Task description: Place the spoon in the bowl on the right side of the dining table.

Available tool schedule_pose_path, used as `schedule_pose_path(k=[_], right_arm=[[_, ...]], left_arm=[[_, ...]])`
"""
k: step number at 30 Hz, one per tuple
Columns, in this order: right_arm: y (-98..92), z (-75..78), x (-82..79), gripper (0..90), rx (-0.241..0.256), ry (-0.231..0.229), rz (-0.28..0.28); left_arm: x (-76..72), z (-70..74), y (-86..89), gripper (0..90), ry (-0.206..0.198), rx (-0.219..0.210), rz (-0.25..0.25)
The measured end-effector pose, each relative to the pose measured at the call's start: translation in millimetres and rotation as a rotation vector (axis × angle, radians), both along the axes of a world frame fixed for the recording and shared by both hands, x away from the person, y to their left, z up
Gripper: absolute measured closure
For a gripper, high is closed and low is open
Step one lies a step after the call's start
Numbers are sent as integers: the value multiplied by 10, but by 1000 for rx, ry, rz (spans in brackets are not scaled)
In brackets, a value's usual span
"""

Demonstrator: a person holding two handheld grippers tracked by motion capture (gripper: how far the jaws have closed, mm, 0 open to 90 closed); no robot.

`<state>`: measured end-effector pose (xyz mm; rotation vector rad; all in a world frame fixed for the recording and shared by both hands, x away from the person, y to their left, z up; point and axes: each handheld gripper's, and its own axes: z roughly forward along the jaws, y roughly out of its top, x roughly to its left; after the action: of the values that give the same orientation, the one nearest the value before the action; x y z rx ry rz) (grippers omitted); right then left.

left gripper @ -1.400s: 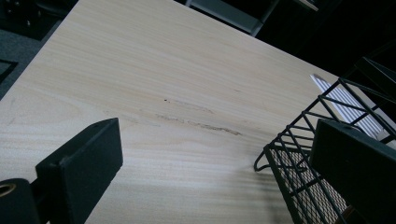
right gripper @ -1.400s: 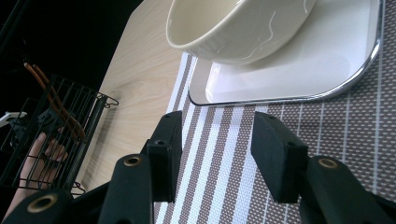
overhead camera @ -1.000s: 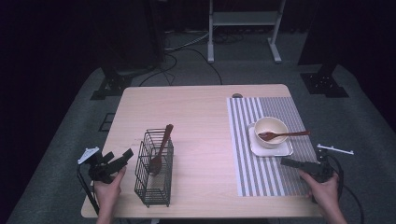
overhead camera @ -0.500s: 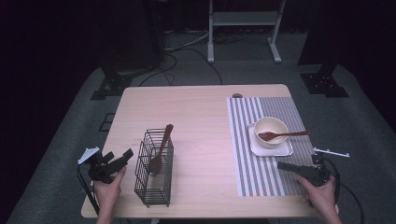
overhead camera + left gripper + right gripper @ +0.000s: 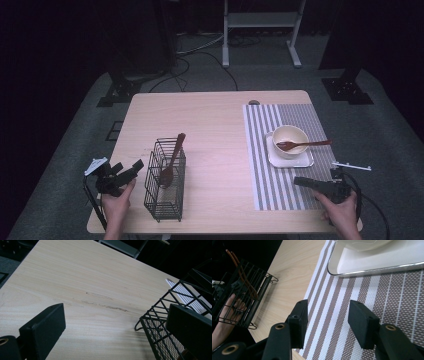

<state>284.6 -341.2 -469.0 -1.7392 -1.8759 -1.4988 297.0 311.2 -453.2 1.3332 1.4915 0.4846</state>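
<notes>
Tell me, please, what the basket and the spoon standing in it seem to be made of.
The basket looks like thin metal wire with a matte black coating, shown by its open grid and fine mesh floor. The spoon looks like dark brown wood, though coloured plastic remains possible.

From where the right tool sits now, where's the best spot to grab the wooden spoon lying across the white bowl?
Take the brown wooden spoon by its slim handle, where it sticks out past the round white bowl's right rim. That end hangs free in the air, while the spoon's head sits inside the bowl. Bring the open right tool in from the right, probably with a jaw on each side of the handle.
</notes>
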Motion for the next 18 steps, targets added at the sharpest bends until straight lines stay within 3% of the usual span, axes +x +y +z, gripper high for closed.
schedule_pose_path(k=[18], right_arm=[[130, -19, -71, 482, -13, -8, 32]], left_arm=[[-1, 0, 4, 17, 1, -1, 0]])
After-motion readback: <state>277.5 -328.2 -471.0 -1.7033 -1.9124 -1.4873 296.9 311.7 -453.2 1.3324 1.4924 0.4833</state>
